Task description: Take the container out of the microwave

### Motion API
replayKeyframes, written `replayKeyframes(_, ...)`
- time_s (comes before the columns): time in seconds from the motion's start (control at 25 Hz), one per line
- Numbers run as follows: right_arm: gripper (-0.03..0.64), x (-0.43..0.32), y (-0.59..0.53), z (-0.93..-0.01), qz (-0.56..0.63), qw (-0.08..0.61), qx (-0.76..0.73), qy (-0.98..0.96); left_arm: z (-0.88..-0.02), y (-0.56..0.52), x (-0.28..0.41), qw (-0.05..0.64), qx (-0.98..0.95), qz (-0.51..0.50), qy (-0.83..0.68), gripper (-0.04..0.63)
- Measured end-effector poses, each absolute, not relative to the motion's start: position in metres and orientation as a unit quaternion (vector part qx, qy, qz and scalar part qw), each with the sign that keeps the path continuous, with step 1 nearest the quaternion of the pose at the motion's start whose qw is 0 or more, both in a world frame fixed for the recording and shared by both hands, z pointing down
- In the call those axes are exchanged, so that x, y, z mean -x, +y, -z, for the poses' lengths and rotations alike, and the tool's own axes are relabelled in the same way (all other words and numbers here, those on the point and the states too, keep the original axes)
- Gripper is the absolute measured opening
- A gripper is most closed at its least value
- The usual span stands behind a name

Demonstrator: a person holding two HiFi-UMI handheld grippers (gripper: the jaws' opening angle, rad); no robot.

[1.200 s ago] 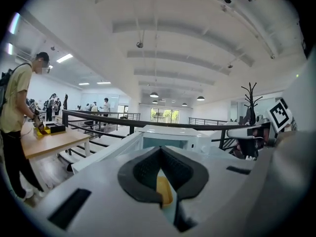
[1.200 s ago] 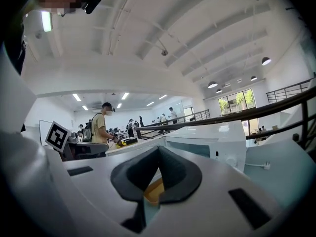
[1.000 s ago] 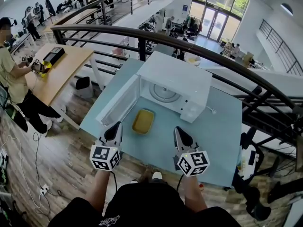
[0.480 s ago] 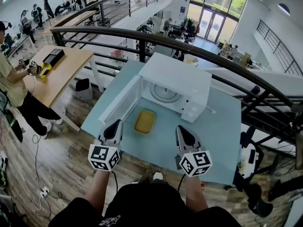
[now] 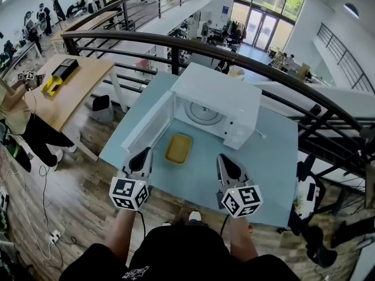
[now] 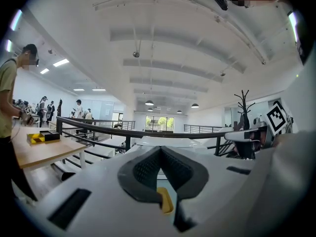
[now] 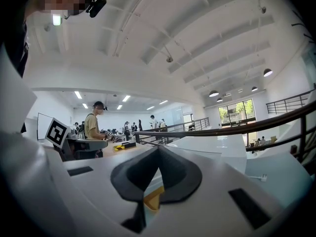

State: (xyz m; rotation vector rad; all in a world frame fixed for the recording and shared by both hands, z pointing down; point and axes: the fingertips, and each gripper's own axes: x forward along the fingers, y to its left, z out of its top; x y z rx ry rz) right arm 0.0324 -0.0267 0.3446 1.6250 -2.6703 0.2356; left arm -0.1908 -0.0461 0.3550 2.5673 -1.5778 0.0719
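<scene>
Overhead, container (image 5: 178, 148) before open microwave (image 5: 220, 89); tool views: jaws together.

A light-blue tabletop (image 5: 275, 157) stands just inside a dark curved railing (image 5: 176, 42). Left of the railing, on the lower wooden floor (image 5: 76, 209), is a wooden desk (image 5: 70, 89) carrying a black box (image 5: 65, 68) and, beside it, a yellow object (image 5: 51, 85). A person (image 5: 35, 133) in dark trousers leans at the desk's near end. A black stool (image 5: 102, 103) sits between the desk and the railing. A dark cable (image 5: 44, 198) trails across the floor to a white power strip (image 5: 54, 236). Well beyond the railing are tall glass doors (image 5: 263, 25) with greenery outside.
</scene>
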Motion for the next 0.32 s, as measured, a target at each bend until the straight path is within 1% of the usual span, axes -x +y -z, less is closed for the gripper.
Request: replayKeyframes(0.32, 0.006, -0.0346, -0.0336, -0.3521, -0.080, 0.012, -0.519, -0.851, -0.3636, -0.0514, 0.1872, 0.070, -0.852, -0.028, -0.518, 0.008)
